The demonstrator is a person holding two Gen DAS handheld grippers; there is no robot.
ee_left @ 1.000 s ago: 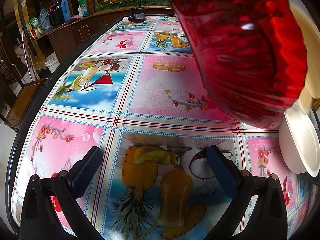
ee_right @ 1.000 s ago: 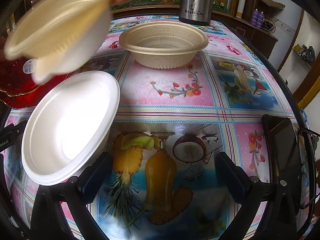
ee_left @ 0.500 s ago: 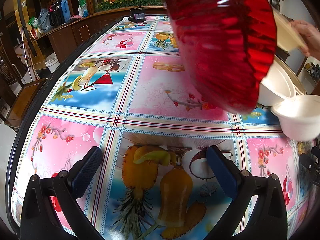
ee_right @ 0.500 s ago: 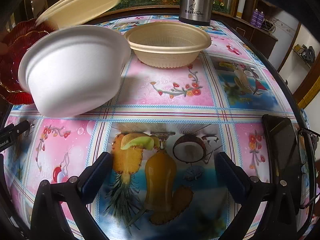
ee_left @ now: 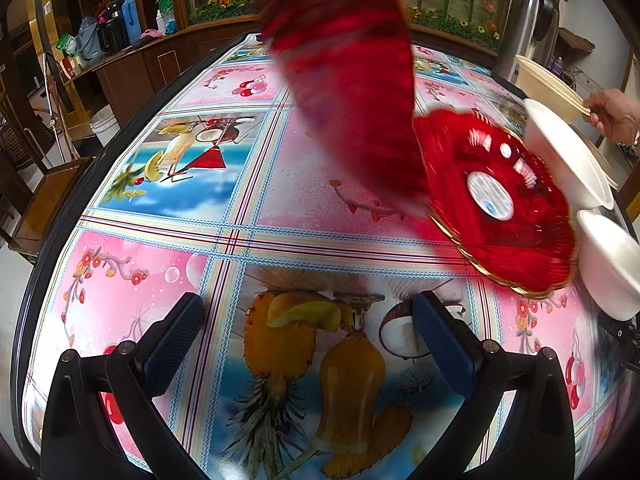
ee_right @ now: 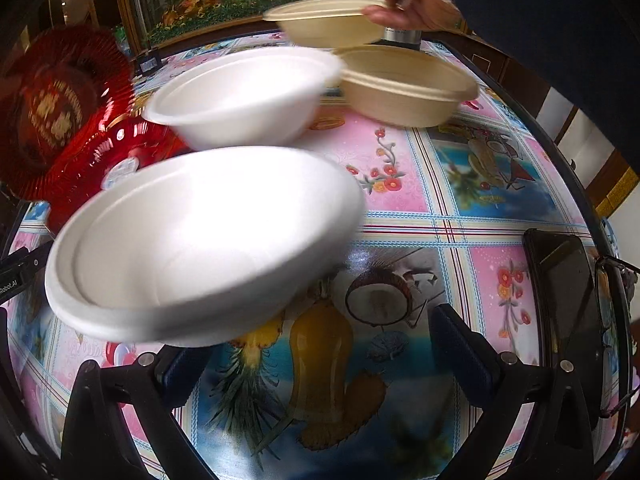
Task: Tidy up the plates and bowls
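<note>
My left gripper (ee_left: 308, 336) is open and empty, low over the table. Ahead, a blurred red plate (ee_left: 344, 76) is in the air, and a second red plate (ee_left: 500, 208) with a white sticker lies tilted at the right. My right gripper (ee_right: 320, 356) is open and empty. In its view a white bowl (ee_right: 200, 248) is close in front, blurred, and a second white bowl (ee_right: 248, 96) is behind it. A beige bowl (ee_right: 408, 88) stands further back. A bare hand (ee_right: 412, 8) holds another beige bowl (ee_right: 328, 24) above it. The red plates (ee_right: 60, 120) show at the left.
The table wears a pink and blue fruit-print cloth (ee_left: 160, 264). A steel flask (ee_left: 528, 24) stands at the far right edge. A black phone (ee_right: 568, 304) and glasses (ee_right: 616, 320) lie at the right table edge. Wooden cabinets (ee_left: 132, 68) and a chair (ee_left: 44, 200) stand beyond the left edge.
The bowls and plates have been dealt out by bare hands: a red plate has landed at the right, a second white bowl has appeared close to my right gripper. Both grippers have stayed still and open.
</note>
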